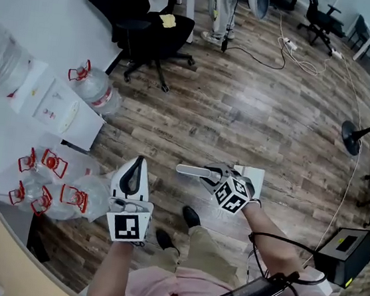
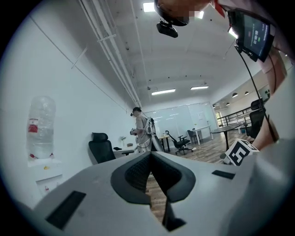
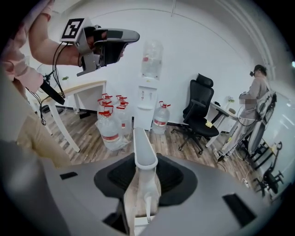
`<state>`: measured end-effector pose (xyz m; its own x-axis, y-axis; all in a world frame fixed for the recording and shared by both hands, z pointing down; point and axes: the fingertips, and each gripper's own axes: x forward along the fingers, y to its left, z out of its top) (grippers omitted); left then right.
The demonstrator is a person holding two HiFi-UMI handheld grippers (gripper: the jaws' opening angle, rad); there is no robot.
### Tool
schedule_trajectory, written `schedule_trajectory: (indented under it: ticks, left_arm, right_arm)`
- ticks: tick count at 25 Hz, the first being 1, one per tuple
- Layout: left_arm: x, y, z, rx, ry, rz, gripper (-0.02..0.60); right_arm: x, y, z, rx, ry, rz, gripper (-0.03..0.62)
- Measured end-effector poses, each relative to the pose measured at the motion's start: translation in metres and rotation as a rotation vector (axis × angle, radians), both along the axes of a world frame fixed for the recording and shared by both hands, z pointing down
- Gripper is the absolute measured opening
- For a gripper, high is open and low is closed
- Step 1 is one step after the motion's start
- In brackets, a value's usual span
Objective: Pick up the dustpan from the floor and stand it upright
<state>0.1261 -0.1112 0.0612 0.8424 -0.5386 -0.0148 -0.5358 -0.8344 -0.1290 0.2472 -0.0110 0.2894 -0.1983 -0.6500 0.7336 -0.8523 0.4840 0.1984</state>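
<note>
Right tongs [image 1: 218,178]: clenched on handle of pale grey plastic dustpan [image 3: 145,156], close to the pan end. Handle's long axis points straight ahead of these tongs, roughly level, toward left tongs [image 1: 137,168]. Appears held clear of wood-plank floor [image 1: 242,117], not yet upright. Left tongs: closed, empty, near handle tip, not touching. Next turn probably needs handle up, pan down.

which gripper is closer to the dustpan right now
Right. The right gripper is shut on the handle of the dustpan. The left gripper is apart from it, off to the handle's left in the head view, shut and empty.
</note>
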Motion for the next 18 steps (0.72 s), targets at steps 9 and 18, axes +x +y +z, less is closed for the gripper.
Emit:
schedule_trajectory:
  ticks: [9,18]
  left_arm:
    - [0.033,0.023,-0.024,0.041,0.002,0.082,0.009]
    - [0.067,0.040,-0.043,0.088,0.004,0.165,0.009]
  right_arm:
    - [0.024,0.013,-0.030,0.060,-0.056,0.077,0.138]
    - [0.060,0.030,-0.048,0.106,-0.108,0.171,0.138]
